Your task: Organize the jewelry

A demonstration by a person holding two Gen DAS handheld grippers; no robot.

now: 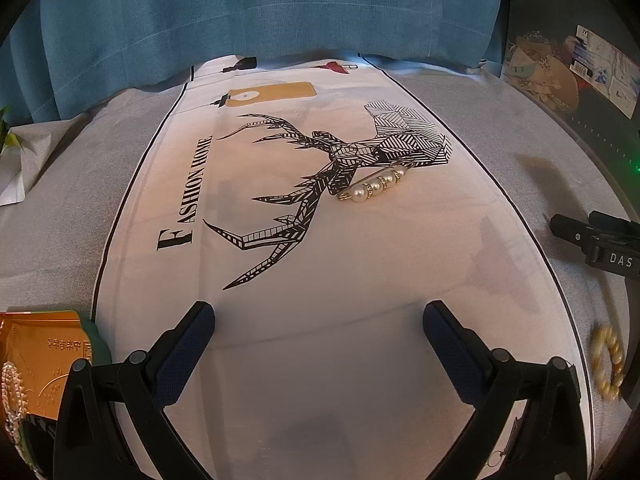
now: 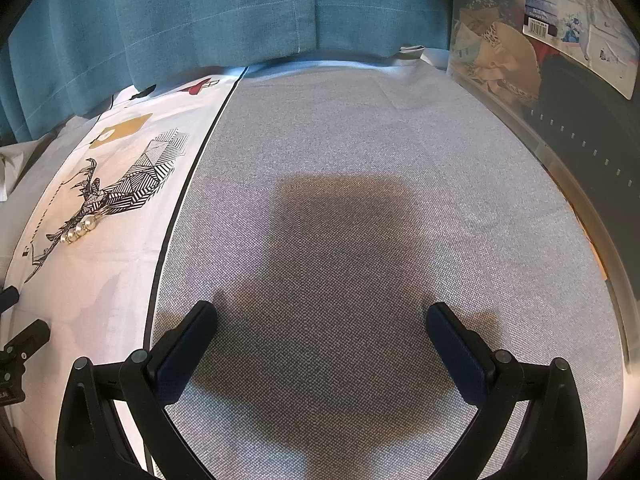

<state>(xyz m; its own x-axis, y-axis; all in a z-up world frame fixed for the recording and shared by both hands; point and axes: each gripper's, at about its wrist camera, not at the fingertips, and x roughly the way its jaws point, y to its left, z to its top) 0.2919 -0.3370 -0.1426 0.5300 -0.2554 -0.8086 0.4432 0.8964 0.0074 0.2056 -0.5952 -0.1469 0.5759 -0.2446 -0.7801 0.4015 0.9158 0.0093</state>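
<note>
A gold pin with several pearls, the pearl brooch, lies on the white deer-print cloth; it also shows far left in the right wrist view as the pearl brooch. My left gripper stands open over the bare cloth, well short of the brooch. A gold box with a pearl chain draped on it sits at the lower left. A ring of cream beads lies at the right edge. My right gripper is open above grey fabric, holding nothing.
A teal curtain hangs behind the table. A clear storage bin with papers stands at the right. The right gripper's black body shows in the left wrist view, and the left gripper's body in the right wrist view.
</note>
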